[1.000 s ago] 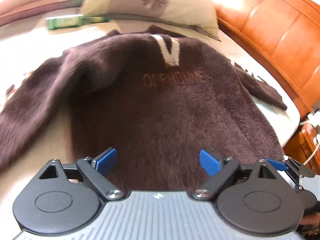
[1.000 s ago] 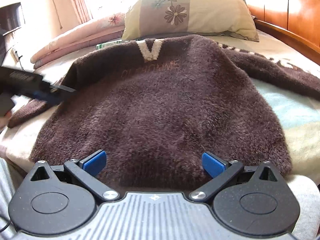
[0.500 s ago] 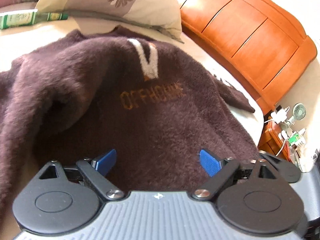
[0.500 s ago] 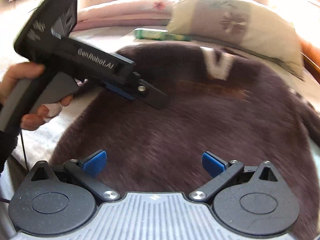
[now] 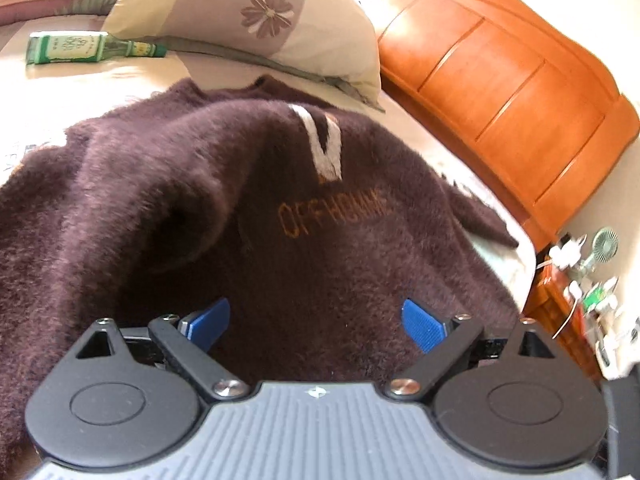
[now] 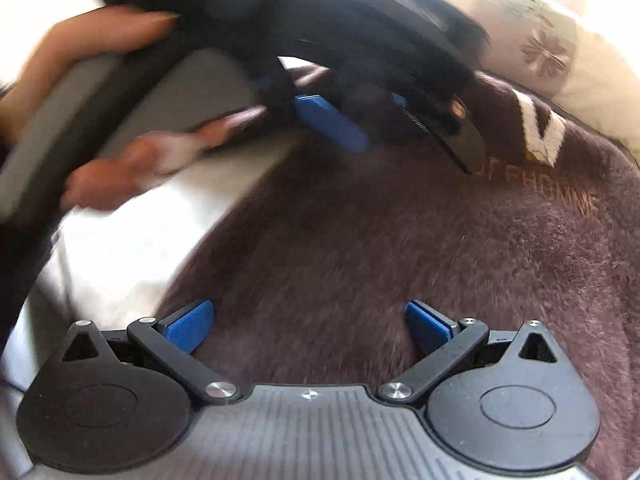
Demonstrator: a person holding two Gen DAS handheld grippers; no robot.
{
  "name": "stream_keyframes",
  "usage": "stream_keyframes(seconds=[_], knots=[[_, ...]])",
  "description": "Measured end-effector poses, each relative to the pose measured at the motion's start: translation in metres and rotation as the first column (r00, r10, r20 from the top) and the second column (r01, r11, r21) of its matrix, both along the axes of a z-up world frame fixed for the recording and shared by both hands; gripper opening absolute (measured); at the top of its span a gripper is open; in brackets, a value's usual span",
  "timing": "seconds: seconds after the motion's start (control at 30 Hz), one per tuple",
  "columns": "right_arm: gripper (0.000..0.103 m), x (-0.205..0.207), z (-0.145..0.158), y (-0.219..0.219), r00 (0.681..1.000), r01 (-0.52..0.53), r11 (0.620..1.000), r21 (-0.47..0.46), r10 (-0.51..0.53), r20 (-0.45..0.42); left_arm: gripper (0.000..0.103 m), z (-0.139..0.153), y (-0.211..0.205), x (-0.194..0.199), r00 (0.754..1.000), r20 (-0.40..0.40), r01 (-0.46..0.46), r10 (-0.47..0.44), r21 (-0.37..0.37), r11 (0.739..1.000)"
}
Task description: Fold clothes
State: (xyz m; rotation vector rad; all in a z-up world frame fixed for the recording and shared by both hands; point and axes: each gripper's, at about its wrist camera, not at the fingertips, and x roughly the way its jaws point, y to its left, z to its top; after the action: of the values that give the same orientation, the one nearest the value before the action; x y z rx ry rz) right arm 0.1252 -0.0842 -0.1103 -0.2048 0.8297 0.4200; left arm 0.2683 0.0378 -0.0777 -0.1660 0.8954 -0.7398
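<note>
A fuzzy dark brown sweater (image 5: 360, 264) with a white V collar mark and orange lettering lies spread on the bed, with its left sleeve bunched up in a hump (image 5: 172, 208). My left gripper (image 5: 316, 324) hovers open over the sweater's lower body, nothing between its blue pads. In the right wrist view the sweater (image 6: 420, 260) fills the frame. My right gripper (image 6: 308, 326) is open just above its left hem area. The left gripper (image 6: 400, 136), blurred, is held by a hand (image 6: 120, 168) close above the sweater's chest.
A floral pillow (image 5: 260, 12) and a green bottle (image 5: 80, 46) lie at the head of the bed. An orange wooden headboard (image 5: 500, 80) runs along the right. A nightstand with a small fan (image 5: 604, 244) and cables stands beyond the bed's right edge.
The left gripper has swept in over the sweater's chest, close in front of the right camera. The right gripper has swung left and lower toward the sweater. Both stay open.
</note>
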Motion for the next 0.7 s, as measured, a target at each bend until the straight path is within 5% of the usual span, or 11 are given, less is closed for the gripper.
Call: stream_keyframes(seconds=[0.1, 0.37, 0.5, 0.7], knots=[[0.103, -0.002, 0.012, -0.016, 0.999, -0.047, 0.999, 0.008, 0.047, -0.006, 0.093, 0.001, -0.002, -0.003, 1.0, 0.014, -0.004, 0.004, 0.016, 1.0], [0.103, 0.081, 0.027, -0.093, 0.98, 0.179, 0.982, 0.054, -0.183, 0.08, 0.093, 0.003, 0.007, -0.002, 1.0, 0.008, -0.015, 0.016, -0.031, 0.999], [0.103, 0.114, 0.003, -0.102, 0.98, 0.201, 0.978, 0.061, -0.2, -0.02, 0.093, 0.002, 0.007, 0.001, 1.0, -0.005, -0.012, 0.012, -0.037, 0.999], [0.103, 0.089, 0.017, -0.134, 0.949, 0.313, 0.95, -0.008, -0.313, -0.038, 0.093, -0.004, 0.003, 0.006, 0.999, -0.012, -0.041, 0.041, 0.022, 0.999]])
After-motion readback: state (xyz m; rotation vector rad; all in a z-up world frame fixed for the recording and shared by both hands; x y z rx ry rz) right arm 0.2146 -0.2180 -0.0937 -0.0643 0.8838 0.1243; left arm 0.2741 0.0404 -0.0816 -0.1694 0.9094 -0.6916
